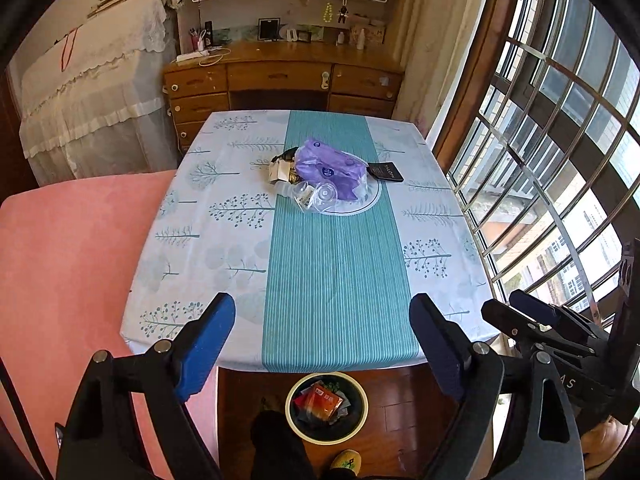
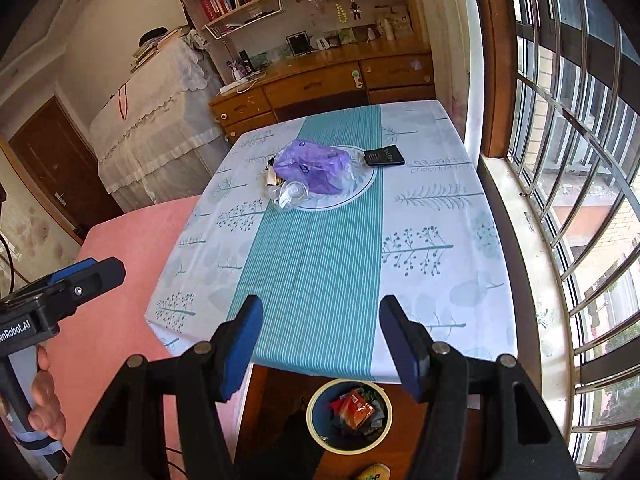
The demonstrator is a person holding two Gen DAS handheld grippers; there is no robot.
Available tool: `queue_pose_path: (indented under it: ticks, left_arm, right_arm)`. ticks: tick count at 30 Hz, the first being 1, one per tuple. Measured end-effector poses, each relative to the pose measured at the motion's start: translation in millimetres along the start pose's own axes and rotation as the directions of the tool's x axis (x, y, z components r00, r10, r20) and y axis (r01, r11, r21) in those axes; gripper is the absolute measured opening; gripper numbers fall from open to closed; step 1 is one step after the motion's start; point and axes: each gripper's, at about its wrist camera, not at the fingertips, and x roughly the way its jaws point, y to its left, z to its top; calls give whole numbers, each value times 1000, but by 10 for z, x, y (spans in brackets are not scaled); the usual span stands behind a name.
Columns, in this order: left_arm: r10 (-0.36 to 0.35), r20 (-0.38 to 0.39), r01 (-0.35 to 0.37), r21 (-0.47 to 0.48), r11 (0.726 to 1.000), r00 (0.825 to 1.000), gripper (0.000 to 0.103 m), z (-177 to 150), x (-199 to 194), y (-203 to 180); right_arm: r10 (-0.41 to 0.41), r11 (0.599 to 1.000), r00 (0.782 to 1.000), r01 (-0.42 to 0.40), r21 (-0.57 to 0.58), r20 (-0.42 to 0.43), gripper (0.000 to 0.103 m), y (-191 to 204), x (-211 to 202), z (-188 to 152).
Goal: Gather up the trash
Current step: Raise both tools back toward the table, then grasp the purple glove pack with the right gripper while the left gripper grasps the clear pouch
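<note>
Both the left gripper (image 1: 322,320) and the right gripper (image 2: 320,322) stand with jaws wide and nothing between them. Well beyond their tips, mid-table (image 1: 332,272), lies the trash pile (image 1: 320,178): a crumpled purple plastic bag, clear crushed cups, torn paper scraps. Below the jaws, on the floor, a bin (image 1: 326,406) holds red and orange wrappers.

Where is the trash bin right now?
The bin sits on the wooden floor just below the near edge of the table, seen between the open fingers in both wrist views, with wrappers inside.
</note>
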Motion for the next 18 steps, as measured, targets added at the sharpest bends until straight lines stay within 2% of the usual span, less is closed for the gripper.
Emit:
queue_pose_path:
  ticks: [3, 5, 8, 11, 14, 18]
  left_arm:
    - [-18, -13, 18, 1, 1000, 1000, 85, 220, 320, 121]
    - [-17, -15, 18, 50, 999, 1000, 85, 377, 555, 169]
    - [-3, -61, 12, 154, 988, 998, 85, 607, 1014, 233]
    - [-61, -139, 89, 204, 975, 988, 85, 786, 1467, 311]
    - [-143, -226, 181, 160, 970, 964, 85, 925, 1937, 441]
    - [-261, -297, 272, -3, 962, 919, 85, 1058, 2482, 709]
  right_arm:
    - [-19, 1000, 1000, 19, 7, -4, 61, 19, 214, 219]
    - [-35, 999, 999, 35, 19, -11, 61, 27, 393, 384]
    - [-59, 996, 998, 61, 59, -38, 61, 25, 709, 648]
    - [-75, 992, 995, 81, 99, -60, 61, 16, 1057, 935]
    - [-103, 984, 991, 114, 138, -81, 61, -12, 1413, 1177]
    - [-135, 970, 985, 154, 188, -108, 61, -47, 1808, 1413]
